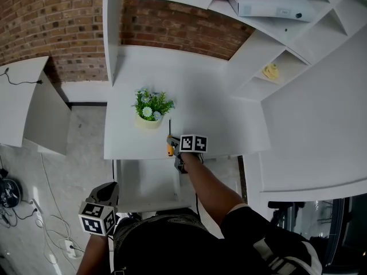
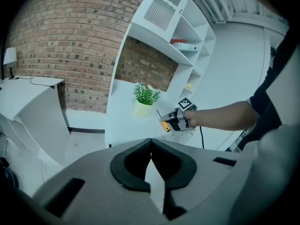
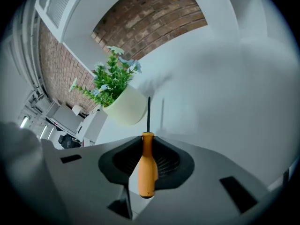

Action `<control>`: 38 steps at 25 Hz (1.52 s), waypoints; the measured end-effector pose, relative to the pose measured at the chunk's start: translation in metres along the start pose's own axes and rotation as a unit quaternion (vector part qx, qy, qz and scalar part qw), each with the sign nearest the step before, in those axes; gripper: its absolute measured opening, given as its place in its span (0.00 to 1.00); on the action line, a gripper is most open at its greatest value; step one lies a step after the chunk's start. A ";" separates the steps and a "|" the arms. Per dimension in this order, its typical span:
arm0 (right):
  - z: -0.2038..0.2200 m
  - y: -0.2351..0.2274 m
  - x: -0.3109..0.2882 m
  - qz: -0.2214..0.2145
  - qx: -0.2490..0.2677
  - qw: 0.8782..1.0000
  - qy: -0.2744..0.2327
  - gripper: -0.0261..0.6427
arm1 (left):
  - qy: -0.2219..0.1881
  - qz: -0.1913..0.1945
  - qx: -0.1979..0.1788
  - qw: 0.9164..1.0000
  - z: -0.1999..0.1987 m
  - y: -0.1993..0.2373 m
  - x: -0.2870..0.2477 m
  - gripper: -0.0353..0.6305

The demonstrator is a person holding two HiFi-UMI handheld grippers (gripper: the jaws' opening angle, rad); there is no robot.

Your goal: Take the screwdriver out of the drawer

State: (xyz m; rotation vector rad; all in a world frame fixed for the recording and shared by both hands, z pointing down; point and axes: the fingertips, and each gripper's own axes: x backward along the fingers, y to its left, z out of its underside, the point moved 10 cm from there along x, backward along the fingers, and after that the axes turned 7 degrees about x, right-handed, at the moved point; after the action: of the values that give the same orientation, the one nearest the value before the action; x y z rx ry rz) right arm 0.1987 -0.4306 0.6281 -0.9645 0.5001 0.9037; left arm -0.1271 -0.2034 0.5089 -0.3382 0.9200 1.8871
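Right claw [image 3: 148,142] grips the screwdriver [image 3: 147,170] above the bench [image 1: 223,113], seemingly clear of the drawer [image 1: 143,183]; next, lower it gently. Left claw [image 2: 151,149] is closed, empty.

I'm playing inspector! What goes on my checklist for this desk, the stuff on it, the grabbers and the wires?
Surface: white desk, mostly bare.
Job's things: orange screwdriver out of the open drawer, held over the desk's front edge.
Clutter: potted plant on the desk.
Grippers: right gripper shut on the screwdriver's handle; left gripper shut, empty, low beside the drawer.
Cables: white cables on the floor; black cable on the side table.
Surroundings: brick wall, white shelves holding a binder.
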 end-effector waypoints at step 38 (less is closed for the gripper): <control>0.037 0.049 0.061 0.028 -0.007 0.995 -0.091 0.19 | -0.026 0.055 -0.006 0.998 0.009 0.021 0.040 0.08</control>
State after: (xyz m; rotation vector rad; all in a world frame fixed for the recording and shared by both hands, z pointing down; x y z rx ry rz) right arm 0.1907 -0.3599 0.5788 -0.8739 0.3670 1.0370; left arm -0.1635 -0.1767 0.5012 -0.2490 0.9095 1.9932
